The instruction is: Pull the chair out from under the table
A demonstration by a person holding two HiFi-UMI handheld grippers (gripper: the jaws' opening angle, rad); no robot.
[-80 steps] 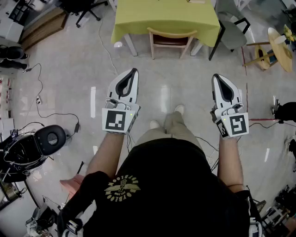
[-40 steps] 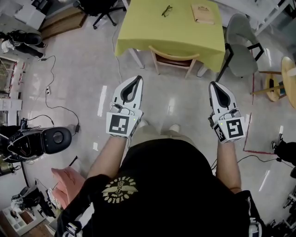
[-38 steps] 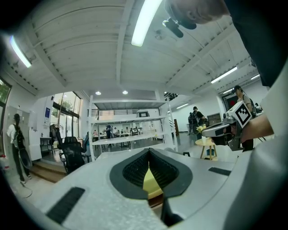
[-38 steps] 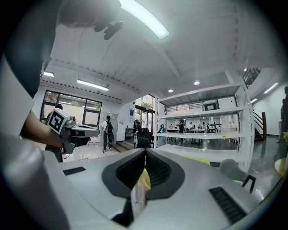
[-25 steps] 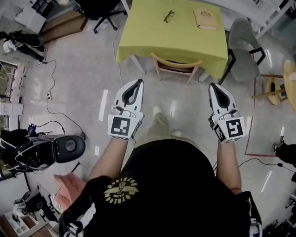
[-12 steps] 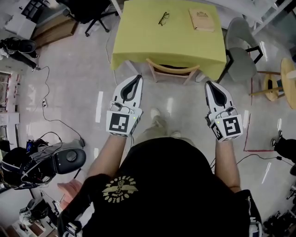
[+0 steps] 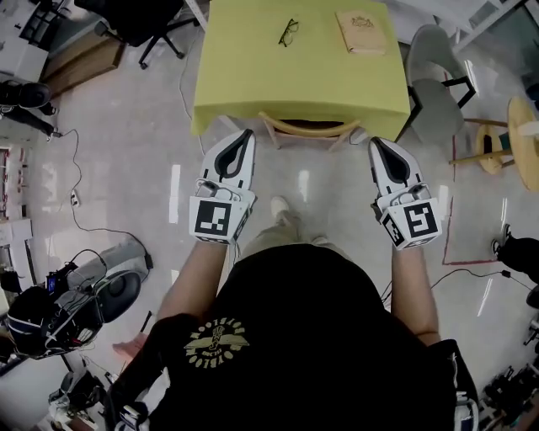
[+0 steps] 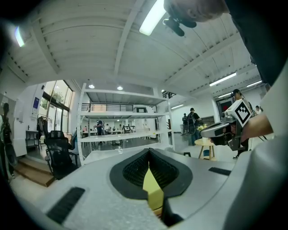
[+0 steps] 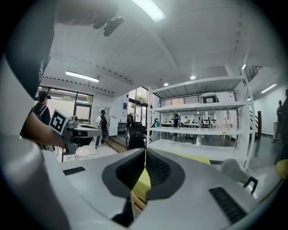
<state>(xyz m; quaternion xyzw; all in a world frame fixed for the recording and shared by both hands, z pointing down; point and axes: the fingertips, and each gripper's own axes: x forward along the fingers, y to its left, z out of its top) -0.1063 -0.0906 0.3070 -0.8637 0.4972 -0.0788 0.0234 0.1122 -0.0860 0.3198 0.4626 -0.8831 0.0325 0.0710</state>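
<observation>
Both tongs stand closer to the table than in the earlier head view frames, and the chair back now lies just ahead of their tips.

Head view: the left tongs [image 7: 244,135] and the right tongs [image 7: 376,143] are pressed together and carry nothing. The chair [image 7: 307,129] sits between their lines of approach. Only its curved wooden back shows, and its seat is tucked under the yellow table [image 7: 253,76]. Neither tip touches the chair.

Left gripper view: the left tongs [image 8: 149,152] are shut, with only the yellow cloth visible through the gap below the tips.

Right gripper view: the right tongs [image 9: 145,152] are likewise shut, with nothing pinched.

Likely faults:
- Tongs arriving shut would probably push the back rail and drive the chair further under the table.
- Gripping on one side only would likely skew the chair, and a leg could catch a table leg or the cloth.

Count: two tongs, one table, one tucked chair, one grey chair [image 7: 434,67] at the table's right, one pair of glasses [image 7: 288,32] and one book [image 7: 360,20].
</observation>
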